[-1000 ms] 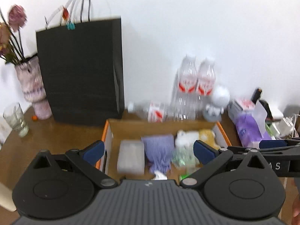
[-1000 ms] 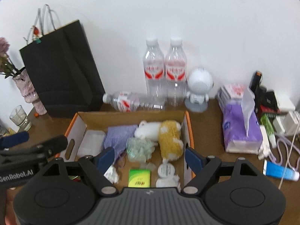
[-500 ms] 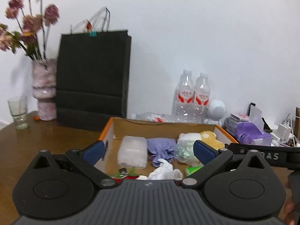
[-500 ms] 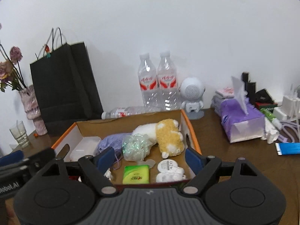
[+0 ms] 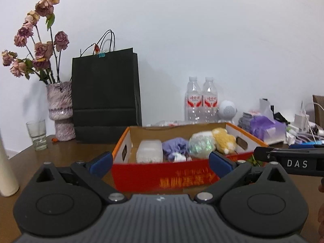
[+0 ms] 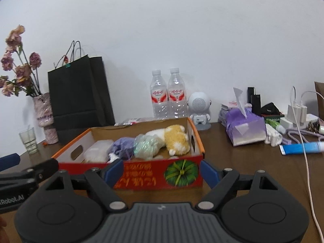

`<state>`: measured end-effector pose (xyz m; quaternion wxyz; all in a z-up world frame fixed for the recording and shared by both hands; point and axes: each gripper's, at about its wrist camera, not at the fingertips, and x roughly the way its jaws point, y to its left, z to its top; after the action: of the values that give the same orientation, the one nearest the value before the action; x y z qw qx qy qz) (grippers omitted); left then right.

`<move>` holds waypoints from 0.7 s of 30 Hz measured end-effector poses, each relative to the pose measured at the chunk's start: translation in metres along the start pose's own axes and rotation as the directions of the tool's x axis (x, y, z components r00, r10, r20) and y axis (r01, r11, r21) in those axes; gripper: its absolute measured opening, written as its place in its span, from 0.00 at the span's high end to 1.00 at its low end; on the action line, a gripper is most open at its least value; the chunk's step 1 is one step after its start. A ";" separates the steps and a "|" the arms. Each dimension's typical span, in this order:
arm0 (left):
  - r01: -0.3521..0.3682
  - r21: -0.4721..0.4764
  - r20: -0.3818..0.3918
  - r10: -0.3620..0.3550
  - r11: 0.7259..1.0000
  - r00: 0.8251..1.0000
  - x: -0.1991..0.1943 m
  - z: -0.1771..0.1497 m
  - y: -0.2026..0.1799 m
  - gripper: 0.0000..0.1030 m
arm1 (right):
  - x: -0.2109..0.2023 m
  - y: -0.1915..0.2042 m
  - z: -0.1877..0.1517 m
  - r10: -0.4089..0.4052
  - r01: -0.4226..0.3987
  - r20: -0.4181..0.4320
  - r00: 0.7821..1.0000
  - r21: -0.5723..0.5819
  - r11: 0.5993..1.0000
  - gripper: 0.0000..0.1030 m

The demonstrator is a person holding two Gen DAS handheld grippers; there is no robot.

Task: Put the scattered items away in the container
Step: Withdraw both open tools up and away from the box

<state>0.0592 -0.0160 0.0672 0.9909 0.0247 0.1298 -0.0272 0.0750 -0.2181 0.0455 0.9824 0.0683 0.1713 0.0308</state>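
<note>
Against a white wall, on the brown wooden surface (image 6: 243,162), the red-and-orange cardboard box (image 6: 154,177), already filled with soft items, is faced by left tongs (image 5: 160,160) and right tongs (image 6: 162,171), both held apart and empty, so tidying appears finished unless the blue tube (image 6: 301,148) near the right edge is fetched next.

plain white wall (image 6: 182,30) behind, evenly lit, faint soft shadows cast on it. dark brown wooden table (image 6: 243,162) below, meeting the wall at its far edge. edge of a brown furniture panel (image 5: 318,109) at far right. no windows or floor visible.
</note>
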 end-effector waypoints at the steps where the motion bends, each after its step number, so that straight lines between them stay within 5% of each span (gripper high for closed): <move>1: 0.005 -0.011 -0.006 -0.005 1.000 1.000 -0.007 -0.002 -0.001 0.00 | -0.008 0.001 -0.004 0.009 -0.009 0.006 1.000 0.000 1.000 0.16; 21: 0.040 0.006 -0.081 -0.039 0.999 0.996 -0.134 -0.065 -0.004 0.00 | -0.136 0.011 -0.076 0.031 -0.033 -0.049 0.998 -0.046 0.998 0.13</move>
<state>-0.0873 -0.0096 0.0389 0.9840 0.0269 0.1700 -0.0461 -0.0794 -0.2095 0.0212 0.9786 0.0471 0.1932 0.0523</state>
